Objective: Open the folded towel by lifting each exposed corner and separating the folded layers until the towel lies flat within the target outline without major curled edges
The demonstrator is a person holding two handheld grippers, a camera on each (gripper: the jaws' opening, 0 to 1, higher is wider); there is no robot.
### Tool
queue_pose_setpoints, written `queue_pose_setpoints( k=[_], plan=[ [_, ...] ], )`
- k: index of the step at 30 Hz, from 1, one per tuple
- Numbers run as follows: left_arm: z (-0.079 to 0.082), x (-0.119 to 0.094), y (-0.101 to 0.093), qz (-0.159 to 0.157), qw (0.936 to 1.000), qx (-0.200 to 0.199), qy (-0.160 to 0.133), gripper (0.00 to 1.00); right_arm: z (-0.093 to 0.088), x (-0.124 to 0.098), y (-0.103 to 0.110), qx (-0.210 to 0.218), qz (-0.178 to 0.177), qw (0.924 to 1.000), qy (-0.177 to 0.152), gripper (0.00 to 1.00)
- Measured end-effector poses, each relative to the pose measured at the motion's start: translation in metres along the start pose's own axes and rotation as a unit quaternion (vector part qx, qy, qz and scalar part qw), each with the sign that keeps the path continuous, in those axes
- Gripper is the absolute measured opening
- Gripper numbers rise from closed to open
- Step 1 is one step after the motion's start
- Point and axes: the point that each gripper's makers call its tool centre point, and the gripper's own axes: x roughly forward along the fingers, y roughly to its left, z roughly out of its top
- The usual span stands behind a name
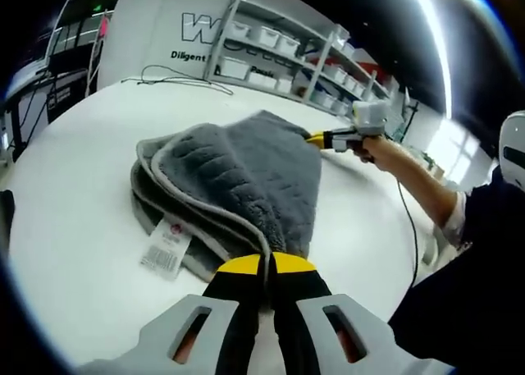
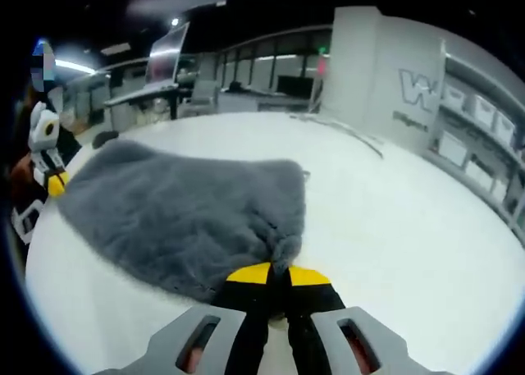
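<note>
While the left gripper (image 1: 267, 264) pinches one towel (image 1: 238, 178) corner, the right gripper (image 2: 279, 275) clamps another (towel lifted off the table (image 1: 74, 227)).

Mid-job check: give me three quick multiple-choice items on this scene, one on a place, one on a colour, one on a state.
1. The white tag lies
A. at the towel's lower layers, near the left tongs
B. on the shelves
C. in the person's hand

2. The towel is
A. red
B. grey
C. green

3. The left tongs are
A. open above the towel
B. shut on the towel
C. resting on the table

Answers:
1 A, the tag sticks out beside the left tongs.
2 B, the towel is grey.
3 B, the jaws pinch a corner.
</note>
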Motion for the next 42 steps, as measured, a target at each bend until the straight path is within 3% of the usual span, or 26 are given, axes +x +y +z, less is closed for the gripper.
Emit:
queue_pose_setpoints(
  k=[22, 42],
  plan=[
    [-0.005, 0.008, -0.022, -0.028, 0.9987, 0.036, 0.021, 0.02, 0.008, 0.017, -0.013, -0.013, 0.007, 0.9999, -0.005, 0.01],
    [-0.01, 0.014, -0.044, -0.056, 0.9967, 0.057, 0.017, 0.02, 0.014, 0.028, -0.017, -0.047, 0.001, 0.9989, -0.009, 0.03]
  ],
)
